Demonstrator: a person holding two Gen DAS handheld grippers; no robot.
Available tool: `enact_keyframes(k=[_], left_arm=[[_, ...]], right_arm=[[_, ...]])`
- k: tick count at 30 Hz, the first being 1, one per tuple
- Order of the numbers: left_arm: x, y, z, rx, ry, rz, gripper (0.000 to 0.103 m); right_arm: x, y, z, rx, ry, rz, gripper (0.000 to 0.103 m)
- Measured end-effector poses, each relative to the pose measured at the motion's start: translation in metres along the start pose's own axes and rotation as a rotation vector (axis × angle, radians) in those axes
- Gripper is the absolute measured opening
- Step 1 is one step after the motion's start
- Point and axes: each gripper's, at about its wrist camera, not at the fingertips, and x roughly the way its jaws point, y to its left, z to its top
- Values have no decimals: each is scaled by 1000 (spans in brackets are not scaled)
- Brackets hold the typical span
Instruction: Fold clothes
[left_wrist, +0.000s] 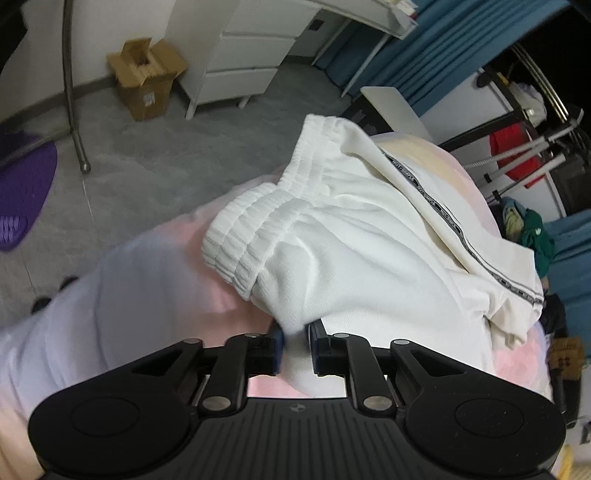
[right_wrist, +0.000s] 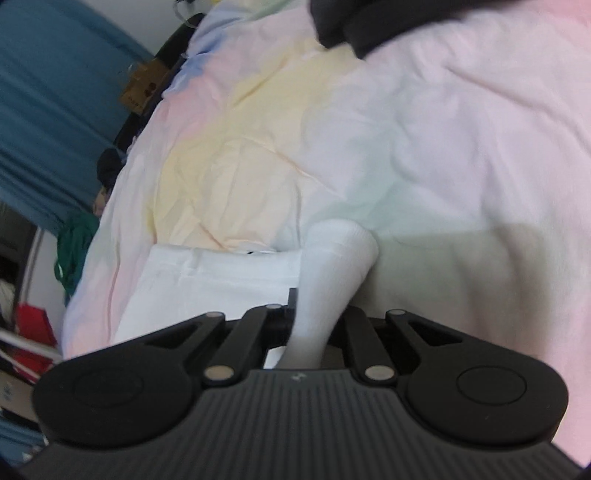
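A: What is shown in the left wrist view?

B: A bed covered by a pastel sheet (left_wrist: 155, 280) in pink, yellow and white is seen, with grey floor beyond its far edge. On the floor an open cardboard box (left_wrist: 146, 79), a white drawer unit (left_wrist: 243, 55) and a purple mat (left_wrist: 22, 188) are visible; blue curtains (left_wrist: 388, 40) hang further back. White shorts (left_wrist: 354, 236) with a ribbed elastic waistband and a dark printed side stripe are lifted above the sheet, near the bed's far edge. A fold of their fabric is clamped between the jaws of the left gripper (left_wrist: 294, 345).

A: And what is added by the right wrist view?

B: None of the floor or furniture is shown there. The sheet (right_wrist: 424, 147) fills most of the frame, a blue curtain (right_wrist: 44, 110) runs down the left side, and a dark garment (right_wrist: 362, 22) lies at the bed's far edge. The shorts (right_wrist: 207, 284) are spread flat on the sheet, left of the jaws. A rolled strip of the white fabric rises from between the jaws of the right gripper (right_wrist: 314, 314), which are closed on it.
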Motion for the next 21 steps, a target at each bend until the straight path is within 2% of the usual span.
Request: enact_keyframes(k=[1,2,3,4,5,6,9,12,14,21], left_arm=[[-4,-2,0,23,-10,13,25],[-8,-4,-1,52,-20,21,29],[-12,-5,-2,82,-30,30,40],[-17,-7,-2,115,-41,41,54],[-22,-10,-3,149,-57,58,59],[-29,-13,-5,184,-86,76,66],[-51,-26,-14,293,-183,115,82],[-69,-44,-26,388,-263,126,83],[-76,-61,-36,427,-299,102,84],[-80,-141,-77,544,-392,-1,85]], right_arm=[[-3,3,0,-9,-9,-4,11],[-5,5,-1,-17,-19,-9,19],[-8,8,-1,-26,-28,-13,33],[-10,10,-2,-34,-38,-17,43],[-15,13,-1,-44,-57,-13,62],[-20,16,-1,-53,-78,-7,72],[-35,27,-1,-94,-139,12,76],[-51,41,-4,-166,-195,34,76],[-62,54,-9,-219,-230,65,76],[-94,103,-37,-452,-187,304,76]])
